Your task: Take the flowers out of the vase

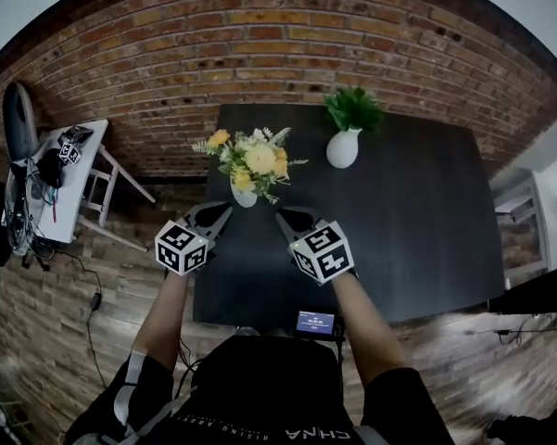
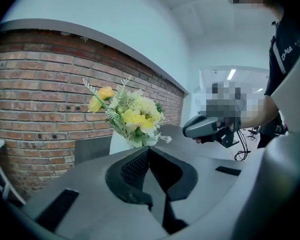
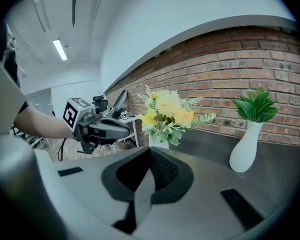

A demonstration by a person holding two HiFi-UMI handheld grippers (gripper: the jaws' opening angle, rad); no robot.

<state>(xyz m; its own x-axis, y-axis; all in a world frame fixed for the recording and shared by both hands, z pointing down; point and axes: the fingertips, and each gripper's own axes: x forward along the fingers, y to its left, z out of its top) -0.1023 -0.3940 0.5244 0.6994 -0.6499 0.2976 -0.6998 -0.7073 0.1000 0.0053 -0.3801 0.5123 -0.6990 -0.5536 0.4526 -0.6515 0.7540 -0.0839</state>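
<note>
A bunch of yellow and white flowers (image 1: 250, 162) stands in a small white vase (image 1: 244, 196) at the near left corner of the black table (image 1: 398, 230). In the two gripper views the flowers (image 2: 127, 115) (image 3: 168, 112) rise just beyond the jaw tips. My left gripper (image 1: 224, 209) points at the vase from the near left, shut and empty. My right gripper (image 1: 280, 214) points at it from the near right, also shut and empty. Neither gripper touches the flowers. The left gripper view shows the right gripper (image 2: 189, 129) off to the side, and the left gripper (image 3: 126, 125) appears in the right gripper view.
A taller white vase (image 1: 342, 148) with a green plant (image 1: 353, 108) stands further back on the table. A small white side table (image 1: 69, 188) with gear sits to the left against the brick wall (image 1: 278, 54). A small screen (image 1: 315, 322) hangs at the table's near edge.
</note>
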